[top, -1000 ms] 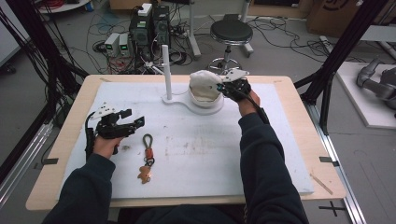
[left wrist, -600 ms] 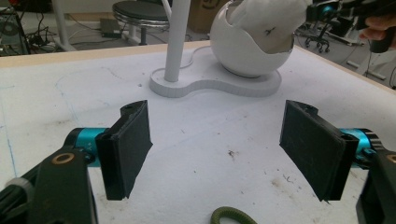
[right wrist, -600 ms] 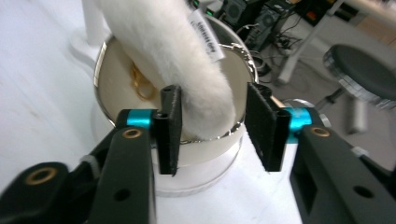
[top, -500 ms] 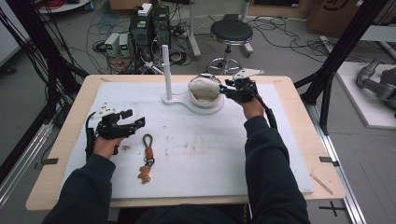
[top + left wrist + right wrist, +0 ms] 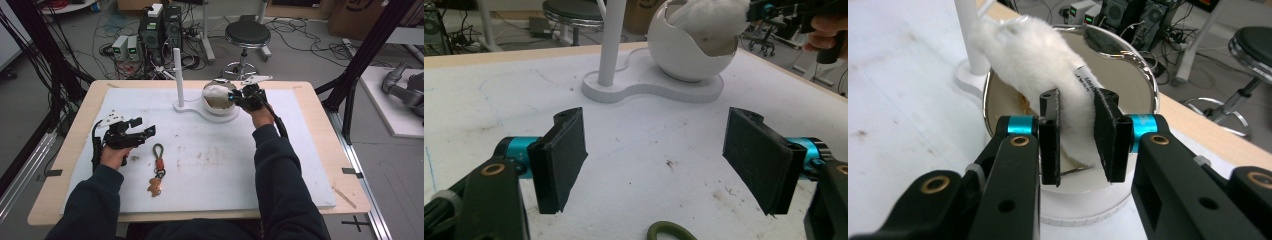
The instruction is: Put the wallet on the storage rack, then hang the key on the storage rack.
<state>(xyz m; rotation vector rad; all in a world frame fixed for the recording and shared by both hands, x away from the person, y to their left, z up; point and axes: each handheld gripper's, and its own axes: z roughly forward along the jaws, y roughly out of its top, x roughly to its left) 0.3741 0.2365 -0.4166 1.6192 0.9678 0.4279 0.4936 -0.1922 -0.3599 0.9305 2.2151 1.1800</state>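
— What sits at the far middle of the table?
— A white stand with an upright post, and a round white bowl on its base. A white fluffy toy sticks out of the bowl.
— And the hands?
— The right gripper is at the bowl's rim, against the toy. The left gripper hovers low at the left, jaws apart, with a keychain just beside it.

My right gripper has black jaws with blue rings. The fluffy toy is white, in a white round bowl. Near my left gripper lies a keychain with olive loop and brown charm.
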